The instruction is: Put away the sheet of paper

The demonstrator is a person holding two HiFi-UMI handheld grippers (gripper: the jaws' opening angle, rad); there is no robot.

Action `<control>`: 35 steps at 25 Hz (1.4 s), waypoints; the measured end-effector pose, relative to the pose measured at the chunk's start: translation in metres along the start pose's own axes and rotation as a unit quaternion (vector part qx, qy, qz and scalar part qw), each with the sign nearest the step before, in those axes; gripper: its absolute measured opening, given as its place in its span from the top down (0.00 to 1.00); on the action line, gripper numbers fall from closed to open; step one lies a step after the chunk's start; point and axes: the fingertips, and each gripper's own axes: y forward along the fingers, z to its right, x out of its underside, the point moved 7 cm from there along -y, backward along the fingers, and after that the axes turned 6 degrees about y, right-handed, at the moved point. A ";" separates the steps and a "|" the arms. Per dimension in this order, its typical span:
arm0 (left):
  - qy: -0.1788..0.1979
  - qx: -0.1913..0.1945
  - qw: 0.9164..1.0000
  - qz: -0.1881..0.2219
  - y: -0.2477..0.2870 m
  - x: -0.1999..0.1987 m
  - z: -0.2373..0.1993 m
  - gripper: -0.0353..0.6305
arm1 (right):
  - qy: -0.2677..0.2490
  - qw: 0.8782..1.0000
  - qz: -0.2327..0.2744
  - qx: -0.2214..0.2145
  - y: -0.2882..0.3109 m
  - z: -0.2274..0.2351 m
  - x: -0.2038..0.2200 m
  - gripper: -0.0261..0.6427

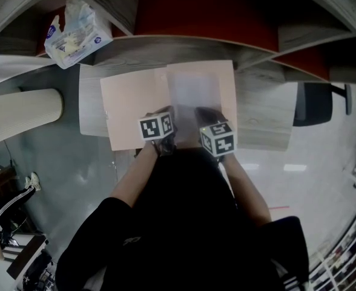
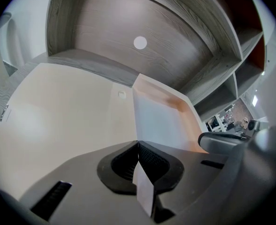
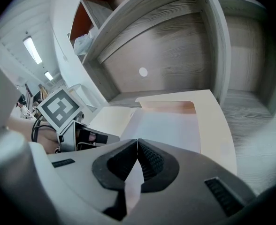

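Head view looks down on a tall shelf unit (image 1: 190,44) of grey wood-grain boards with red back panels. It stands behind a flat worktop (image 1: 260,114) of the same grey wood. A person in black clothing fills the lower part of this view, with both forearms reaching to the worktop.

On the worktop lies a pale peach cardboard folder (image 1: 132,102), opened flat like a book. A thin whitish sheet of paper (image 1: 195,93) rests over the right half of the folder. Its far edge stops just before a darker orange band near the top of that half.

To the left of the worktop there is a cream ribbed cylinder (image 1: 26,108) lying on its side, and to the right a black chair (image 1: 312,103) stands apart from it. A crumpled clear plastic bag (image 1: 75,32) with blue print sits on a shelf at the upper left.

The left claw (image 2: 138,144) is pressed together on the near edge of the sheet of paper, and a white strip of the sheet shows between its ribbed black pads. The right claw (image 3: 137,142) pinches the same near edge in the same way, just beside the left one. Each claw carries a white cube with square black markers, one on the left (image 1: 157,127) and one on the right (image 1: 217,138).
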 end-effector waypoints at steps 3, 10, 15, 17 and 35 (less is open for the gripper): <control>-0.001 0.001 1.000 0.001 0.001 -0.002 0.001 0.88 | 0.001 1.000 0.003 0.002 -0.002 0.001 -0.001 0.93; -0.006 0.004 1.000 -0.004 0.005 -0.002 0.004 0.88 | 0.003 1.000 0.003 0.004 -0.003 0.003 -0.001 0.93; -0.004 0.004 1.000 -0.008 0.008 -0.002 0.005 0.88 | 0.002 1.000 0.003 0.003 -0.002 0.004 -0.002 0.93; -0.004 0.004 1.000 -0.011 0.009 -0.001 0.006 0.88 | 0.001 1.000 0.003 0.002 -0.002 0.004 -0.002 0.93; -0.003 0.015 1.000 -0.016 0.011 0.001 0.013 0.88 | 0.001 1.000 0.003 0.001 -0.004 0.004 -0.002 0.93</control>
